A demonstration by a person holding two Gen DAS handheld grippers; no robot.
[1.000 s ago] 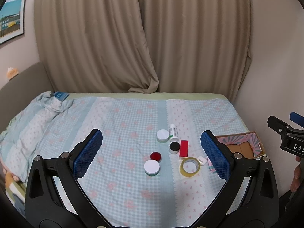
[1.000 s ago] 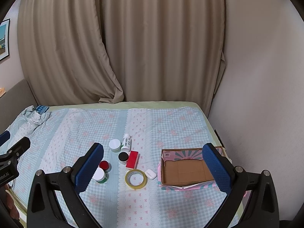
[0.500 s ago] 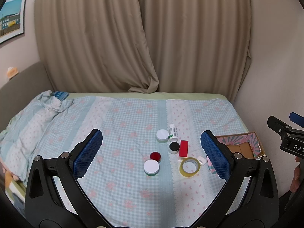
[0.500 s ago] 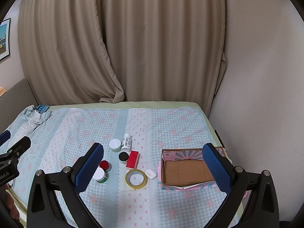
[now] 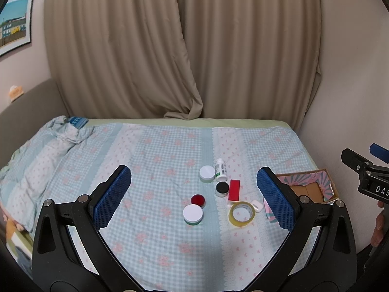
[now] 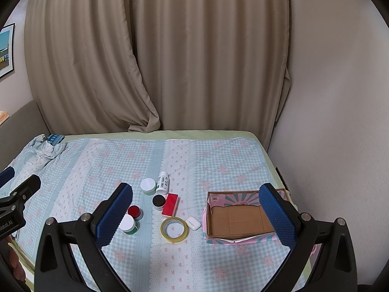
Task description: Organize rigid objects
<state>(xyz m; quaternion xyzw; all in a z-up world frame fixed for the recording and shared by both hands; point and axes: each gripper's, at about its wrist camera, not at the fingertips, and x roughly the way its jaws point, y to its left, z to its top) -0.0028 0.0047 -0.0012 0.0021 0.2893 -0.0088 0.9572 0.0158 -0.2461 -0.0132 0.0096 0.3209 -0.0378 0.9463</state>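
Note:
Small objects lie on the bed's checked sheet: a white bottle (image 5: 221,169), a white-lidded jar (image 5: 207,173), a black-lidded jar (image 5: 222,189), a red block (image 5: 234,190), a red-lidded jar (image 5: 198,200), a green jar with a white lid (image 5: 192,214), a yellow tape roll (image 5: 241,213) and a white earbud case (image 5: 256,205). An open pink cardboard box (image 6: 237,219) stands to their right. My left gripper (image 5: 193,198) is open and empty above the near side of the bed. My right gripper (image 6: 194,210) is open and empty, held back from the objects.
Beige curtains hang behind the bed. A crumpled quilt (image 5: 41,155) lies at the bed's left, with a blue pack (image 5: 77,121) at its far corner. A wall runs along the right side by the box.

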